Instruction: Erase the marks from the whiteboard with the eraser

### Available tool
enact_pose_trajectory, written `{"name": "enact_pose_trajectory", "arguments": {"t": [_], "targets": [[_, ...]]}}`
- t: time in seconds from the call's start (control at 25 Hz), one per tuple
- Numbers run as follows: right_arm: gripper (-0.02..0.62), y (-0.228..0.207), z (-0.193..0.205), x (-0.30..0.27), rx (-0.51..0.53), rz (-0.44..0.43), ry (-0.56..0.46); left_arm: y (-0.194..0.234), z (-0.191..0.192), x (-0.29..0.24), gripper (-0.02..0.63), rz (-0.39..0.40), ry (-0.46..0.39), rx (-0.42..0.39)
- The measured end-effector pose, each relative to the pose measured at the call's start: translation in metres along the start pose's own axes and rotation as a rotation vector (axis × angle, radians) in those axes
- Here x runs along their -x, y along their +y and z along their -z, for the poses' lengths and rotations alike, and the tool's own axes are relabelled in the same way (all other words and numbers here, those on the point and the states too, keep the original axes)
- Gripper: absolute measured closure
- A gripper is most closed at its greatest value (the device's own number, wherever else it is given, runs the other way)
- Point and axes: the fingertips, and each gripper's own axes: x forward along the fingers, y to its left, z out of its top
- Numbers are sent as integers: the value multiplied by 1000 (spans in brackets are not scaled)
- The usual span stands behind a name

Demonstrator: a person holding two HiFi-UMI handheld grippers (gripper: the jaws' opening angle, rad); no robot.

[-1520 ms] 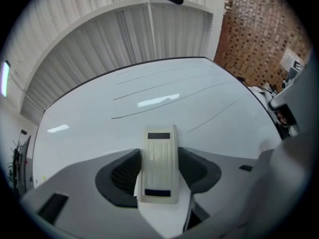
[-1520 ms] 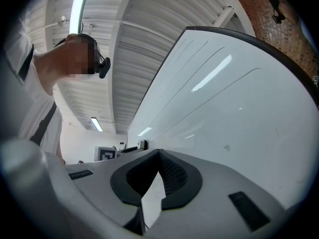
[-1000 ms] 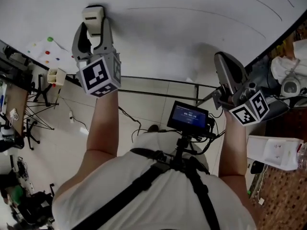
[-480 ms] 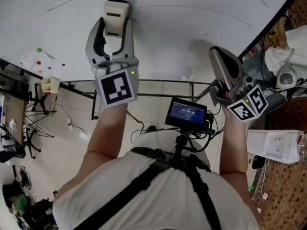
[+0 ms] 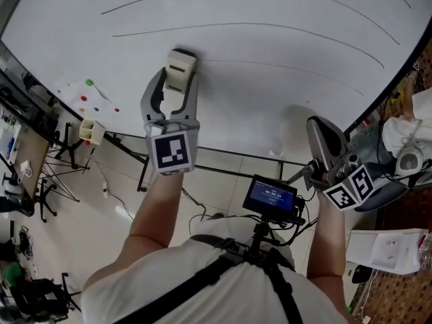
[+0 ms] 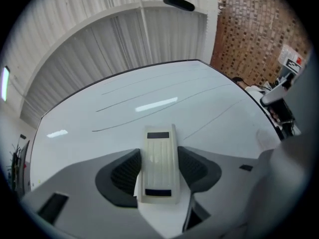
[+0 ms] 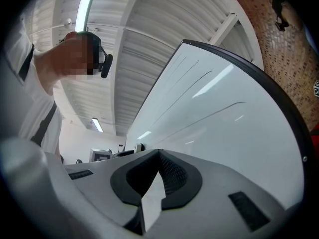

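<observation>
Cream plastic eraser [image 5: 181,69] is sitting clamped in the wide-set jaws of the left gripper [image 5: 178,92], apparently against the whiteboard [image 5: 283,106] at upper centre. Right gripper [image 5: 321,135] is idling at lower right, jaws closed and empty. Wiping step likely in hand; next move is probably sweeping across the curved marks [image 5: 270,28] above.

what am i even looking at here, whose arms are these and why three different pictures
There is no robot: a person holds a hand-held gripper in each hand. One picture comes from a camera on their head, looking down. The other two cameras ride on the grippers and look along the jaws. The left gripper is clamped on a cream eraser, held against the whiteboard, which carries thin curved pen lines. The right gripper is near the board's lower edge, jaws shut and empty.
</observation>
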Motion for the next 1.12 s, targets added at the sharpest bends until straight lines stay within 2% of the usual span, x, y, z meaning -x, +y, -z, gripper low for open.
{"name": "enact_pose_trajectory", "arguments": {"t": [0.16,0.32,0.64,0.88,1.0,1.12], "targets": [[591,-5,-3,5,-6,7,-13,7,-2,0,350,-44,-1,-37],[591,-5,-5,5,-9,6,-17,-1,-11,0,350,-37,-18,-4],[591,-5,-8,5,-7,4,-19,-48,-36,-2,350,89,-79,14],[591,-7,-10,8,-10,6,-26,-82,-43,-2,350,197,-82,-8],[591,-7,-9,6,-15,2,-31,-73,-39,-2,351,181,-72,1],[591,-8,-9,7,-19,6,-36,-46,-32,-4,351,100,-45,10]]}}
